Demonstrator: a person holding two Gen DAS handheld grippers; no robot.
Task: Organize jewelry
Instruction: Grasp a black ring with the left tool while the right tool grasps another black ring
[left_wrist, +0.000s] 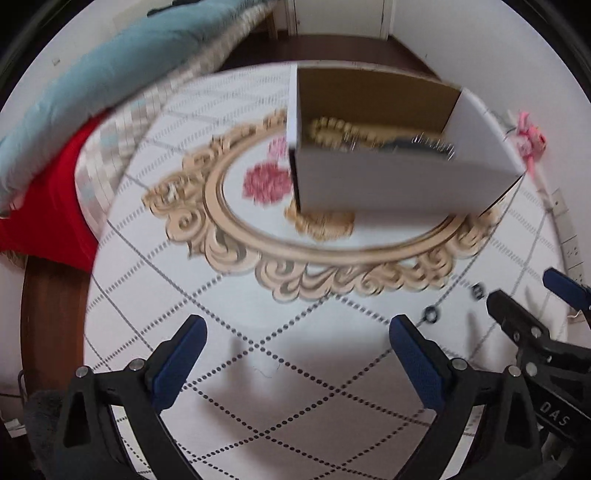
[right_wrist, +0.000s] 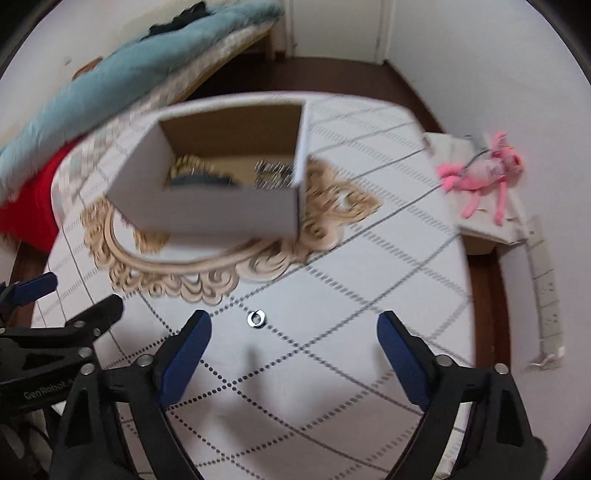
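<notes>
Blue-padded fingers of the right gripper (right_wrist: 293, 354) spread wide and empty above the table (right_wrist: 369, 258), a small silver ring (right_wrist: 257, 318) lying just beyond them. Nearer than the white cardboard box (right_wrist: 221, 206), the ring sits flat on the patterned cloth. Beside it, the left gripper (left_wrist: 297, 354) is also released, holding nothing. Hard, light and likely slippery, the ring probably needs a pinch across its outer rim. Beaded jewelry (left_wrist: 343, 133) already rests inside the box.
</notes>
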